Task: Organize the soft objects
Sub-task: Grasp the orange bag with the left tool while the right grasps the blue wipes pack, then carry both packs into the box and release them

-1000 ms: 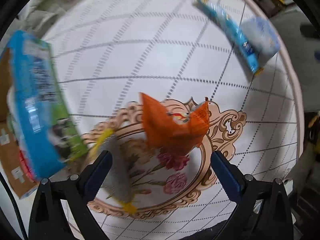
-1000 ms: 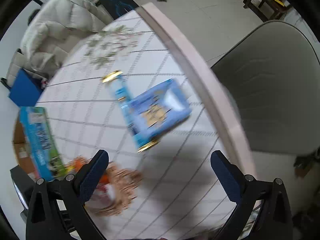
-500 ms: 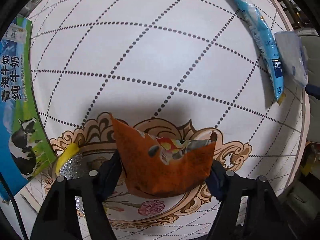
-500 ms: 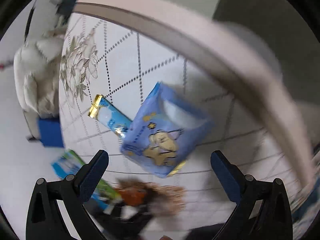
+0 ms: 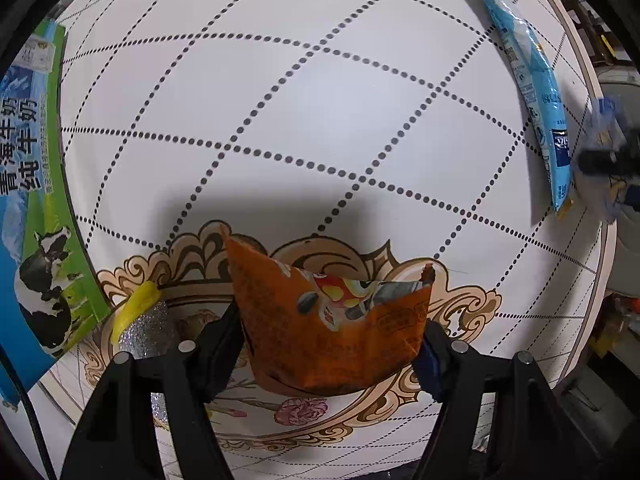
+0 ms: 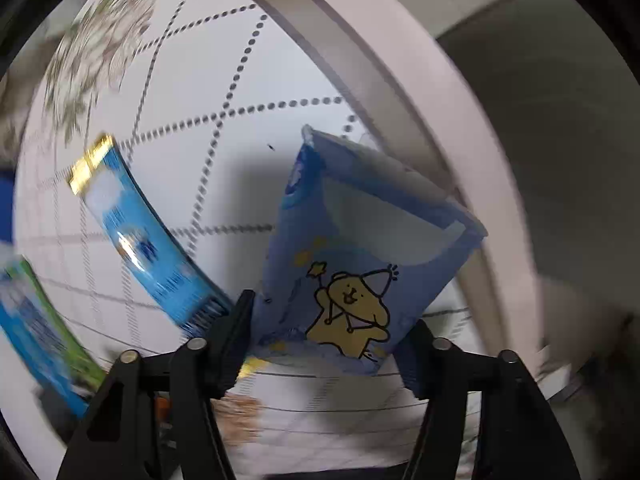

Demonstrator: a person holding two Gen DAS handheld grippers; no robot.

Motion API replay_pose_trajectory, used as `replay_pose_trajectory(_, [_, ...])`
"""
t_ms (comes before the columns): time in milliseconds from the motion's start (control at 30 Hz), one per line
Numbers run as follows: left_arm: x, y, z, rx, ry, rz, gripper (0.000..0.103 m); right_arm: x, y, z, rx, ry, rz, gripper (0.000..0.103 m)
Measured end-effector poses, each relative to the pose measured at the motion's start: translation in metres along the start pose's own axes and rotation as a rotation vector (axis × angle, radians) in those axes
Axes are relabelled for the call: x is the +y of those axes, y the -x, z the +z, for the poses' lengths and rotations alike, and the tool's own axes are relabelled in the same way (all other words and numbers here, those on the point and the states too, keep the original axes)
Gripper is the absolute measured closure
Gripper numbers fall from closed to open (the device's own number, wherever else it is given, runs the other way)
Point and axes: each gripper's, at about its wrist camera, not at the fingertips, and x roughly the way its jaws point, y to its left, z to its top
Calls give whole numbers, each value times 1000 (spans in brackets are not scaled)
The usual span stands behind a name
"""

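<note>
An orange snack bag [image 5: 280, 304] stands crumpled on the table's flower medallion. My left gripper [image 5: 328, 328] is closing on it from both sides, and the pads press its edges. Near the table's rim, a blue pouch with a yellow cartoon bear [image 6: 360, 240] sits between the fingers of my right gripper [image 6: 330, 320]. Those jaws are also closing, and the pouch is pinched and bent upward. A long light-blue stick pack [image 5: 532, 92] lies flat beside the pouch [image 6: 148, 240].
A silver packet with a yellow end [image 5: 148, 320] lies left of the orange bag. A blue and green milk carton box [image 5: 36, 200] stands at the table's left edge. The round white table [image 5: 280, 80] has a dotted grid. A grey chair [image 6: 560, 120] stands beyond its rim.
Both grippers came down and narrowed. The left one went from wide open around the orange bag to pressing it. The right one dropped onto the blue pouch and closed on it.
</note>
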Motion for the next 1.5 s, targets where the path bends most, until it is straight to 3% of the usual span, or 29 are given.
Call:
replay_pose_trajectory(167, [5,7,-3,-17,10,-1,40,6,16,-20,-71,61,-26,62])
replay_pose_trajectory(433, [25,74,-19,-159,39,-67,40,27,71,-67,-187,191,25,65])
replay_pose_trajectory(600, [62,148,-40,-278,77,-134,40,72,121,-103,-252,330,114,65])
replay_pose_trajectory(733, [114,191,-64,-333,123,-157,40,145,151,-151,-288,480,193,65])
replay_pose_trajectory(833, [169,213,-77,-350,180,-127,40,207,164,-181,-291,607,230,65])
replay_pose_trajectory(967, [255,217,-78,-341,263,-24,40,296,147,-220,-273,733,233,65])
replay_pose_trajectory(1133, [358,189,-49,-259,356,42,40,388,102,-235,-259,787,150,65])
replay_pose_trajectory(1300, [409,153,-14,-173,386,58,40,426,56,-225,-206,780,70,65])
replay_pose_trajectory(1500, [431,127,15,-100,368,71,40,440,16,-208,-164,758,8,65])
